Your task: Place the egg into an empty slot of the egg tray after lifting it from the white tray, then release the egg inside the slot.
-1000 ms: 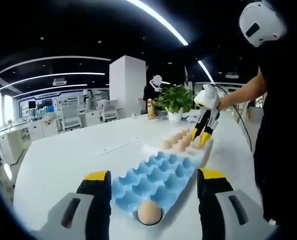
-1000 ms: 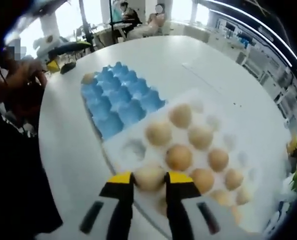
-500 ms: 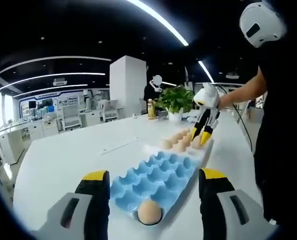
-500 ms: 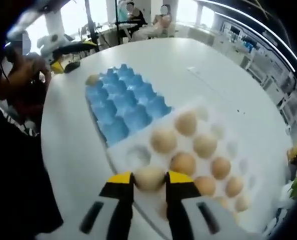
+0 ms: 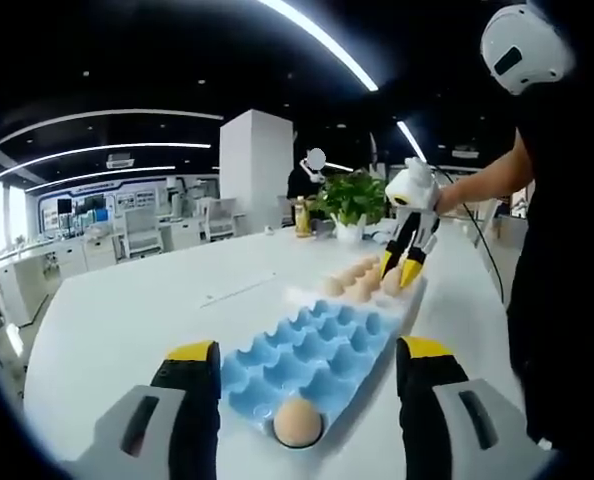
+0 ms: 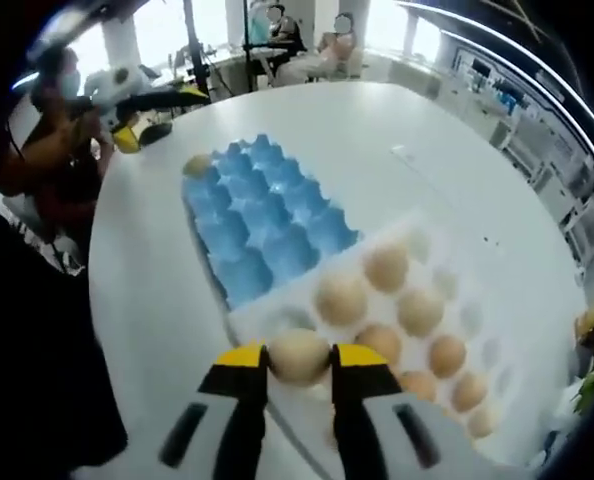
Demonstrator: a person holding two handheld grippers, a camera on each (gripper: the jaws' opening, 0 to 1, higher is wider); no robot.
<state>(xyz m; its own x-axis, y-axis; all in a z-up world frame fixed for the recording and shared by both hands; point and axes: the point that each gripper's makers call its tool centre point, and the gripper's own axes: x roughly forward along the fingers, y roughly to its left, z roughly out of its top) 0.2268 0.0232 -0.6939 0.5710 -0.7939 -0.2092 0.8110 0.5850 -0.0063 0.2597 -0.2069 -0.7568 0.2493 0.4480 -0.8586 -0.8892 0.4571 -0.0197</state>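
Pinching egg (image 6: pixel 298 356) across its middle in right tongs (image 6: pixel 298 362), hovering over white tray (image 6: pixel 277 320). Idling left tongs (image 5: pixel 303 362) apart near blue egg tray (image 5: pixel 312 355). Treating shell as fragile, slippery; keeping squeeze light.

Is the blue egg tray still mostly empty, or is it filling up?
Mostly empty. In the right gripper view the blue egg tray holds one egg in a far corner slot; the right gripper grips another egg.

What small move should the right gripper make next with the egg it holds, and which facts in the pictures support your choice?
Probably carry it over toward the blue egg tray. The right gripper is shut on an egg above the white tray, and the blue tray holds one egg at its far corner, with many slots empty.
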